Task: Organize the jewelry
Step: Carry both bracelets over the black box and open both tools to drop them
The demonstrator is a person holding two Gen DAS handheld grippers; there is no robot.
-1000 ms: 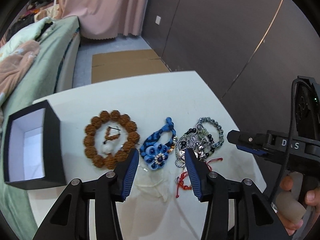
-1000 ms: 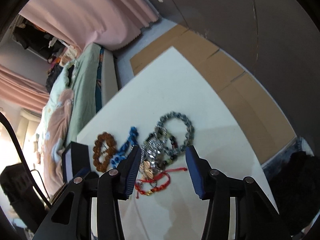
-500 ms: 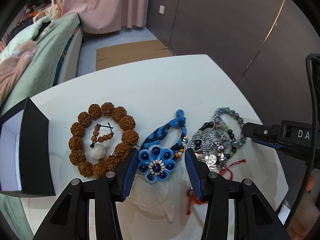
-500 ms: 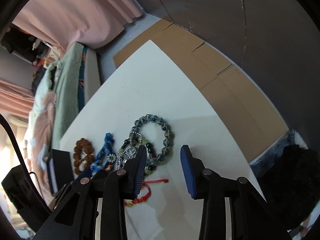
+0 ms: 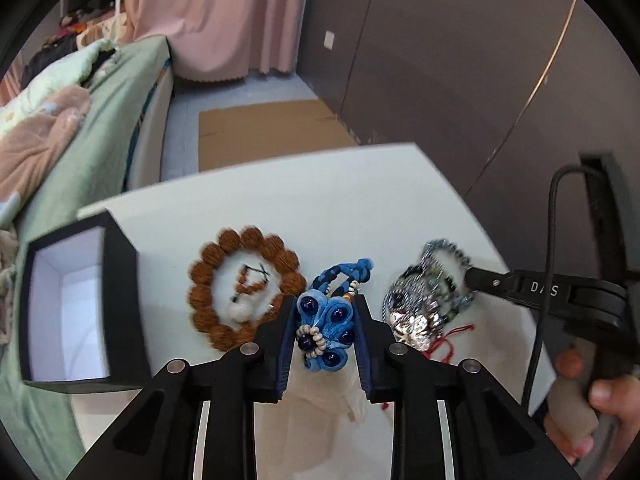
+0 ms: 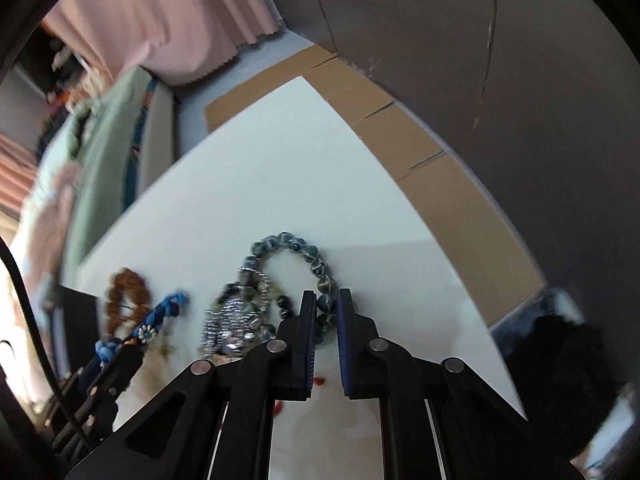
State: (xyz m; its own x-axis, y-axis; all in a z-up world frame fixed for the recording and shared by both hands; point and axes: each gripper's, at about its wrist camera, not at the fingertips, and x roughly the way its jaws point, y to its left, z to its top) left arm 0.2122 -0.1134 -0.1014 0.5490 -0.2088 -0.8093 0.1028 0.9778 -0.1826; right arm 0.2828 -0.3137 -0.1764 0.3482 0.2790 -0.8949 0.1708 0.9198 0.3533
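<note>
Both grippers are closing: the left gripper [image 5: 324, 320] squeezes the blue flower bracelet [image 5: 326, 334] on the white table [image 5: 280, 208], and the right gripper [image 6: 323, 312] pinches the grey beaded bracelet [image 6: 320, 270] beside it.

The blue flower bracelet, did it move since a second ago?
Cannot tell. The blue flower bracelet lies beside the brown bead bracelet as before; the closing left gripper came in around it.

Glossy grey beads [image 6: 325, 276], matt tabletop [image 6: 260, 184]
</note>
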